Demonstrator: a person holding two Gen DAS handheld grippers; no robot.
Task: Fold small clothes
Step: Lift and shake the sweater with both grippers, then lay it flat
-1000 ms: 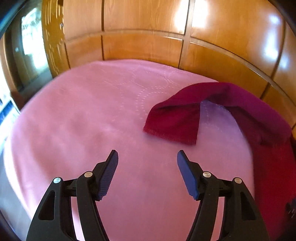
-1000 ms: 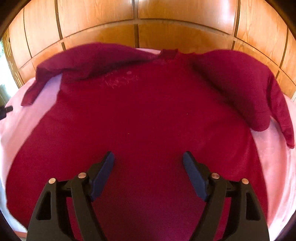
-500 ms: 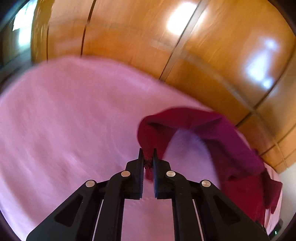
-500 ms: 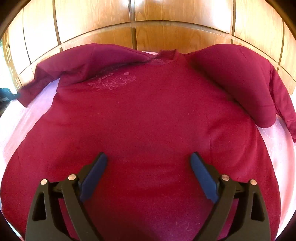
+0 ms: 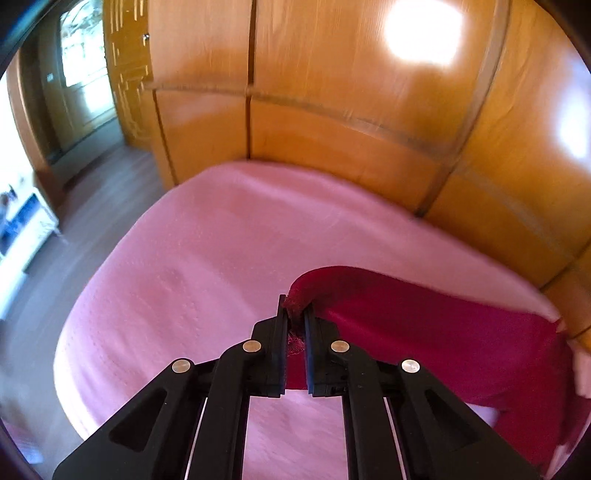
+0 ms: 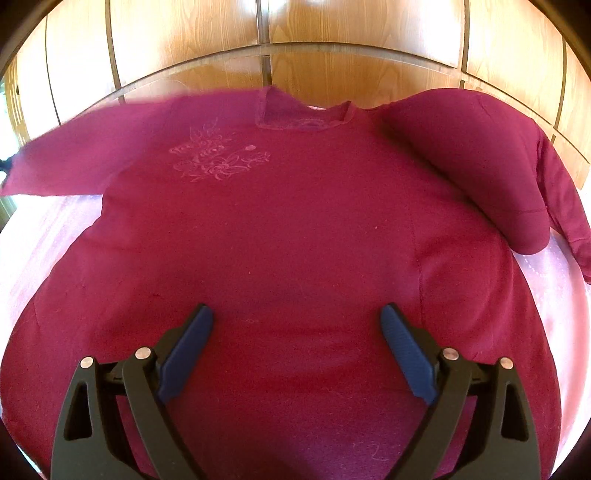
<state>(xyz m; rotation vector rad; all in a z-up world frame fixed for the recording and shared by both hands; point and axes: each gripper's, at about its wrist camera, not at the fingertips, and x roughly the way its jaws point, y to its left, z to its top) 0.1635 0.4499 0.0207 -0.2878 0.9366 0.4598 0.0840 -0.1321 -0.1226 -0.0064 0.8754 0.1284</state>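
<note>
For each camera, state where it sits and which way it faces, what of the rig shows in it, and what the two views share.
Left wrist: sits on the left gripper, looking along its fingers over the pink cover toward wood panels; jaws shut on the sleeve cuff.
Right wrist: sits on the right gripper, above the sweater, facing its collar and the panels; jaws open, holding nothing.
Shared: the sweater, the cover and the panels; the same sleeve shows at the right view's left edge.

Warm daylight; glare on wood panels (image 5: 421, 33); motion blur; fisheye bending
</note>
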